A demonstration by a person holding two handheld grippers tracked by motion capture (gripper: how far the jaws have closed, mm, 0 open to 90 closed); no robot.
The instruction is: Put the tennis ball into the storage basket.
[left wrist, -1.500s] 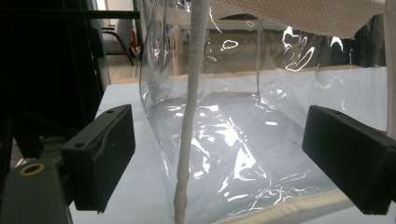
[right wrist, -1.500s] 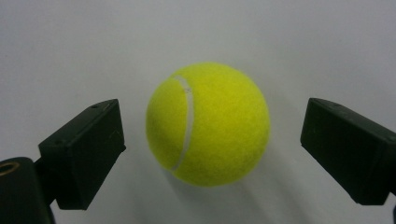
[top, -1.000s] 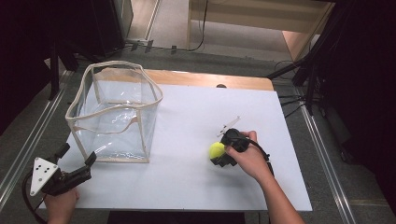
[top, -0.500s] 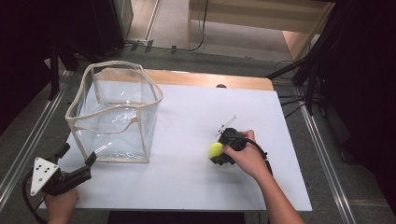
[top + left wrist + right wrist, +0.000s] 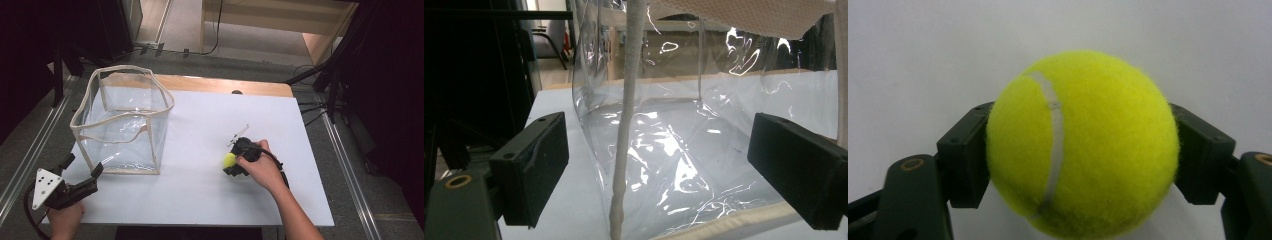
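Little has shifted since the earlier frames: the right gripper (image 5: 231, 161) and its ball sit on much the same patch of table, perhaps a touch nearer the person; the left gripper (image 5: 82, 172) has kept its place.

Item, tennis ball (image 5: 1082, 145): yellow-green, white seam curving down its face. Lies right of centre on the white table (image 5: 200, 130), well apart from the bag. Clamped between the right gripper's two black jaws, one pad pressed to each side.

Item, right gripper: held in the person's right hand (image 5: 262, 167), pointed toward the table's left side, closed on the ball, cable trailing back along the forearm.

Item, left gripper: at the near left corner of the table, grey three-cornered plate on top. Jaws spread wide, holding nothing, aimed at the bag's near corner.

Item, clear plastic bag (image 5: 125, 125): box-shaped, cream piping along rim and edges, standing upright with mouth open at the table's left. Its corner seam (image 5: 626, 125) stands between the open jaws, untouched.
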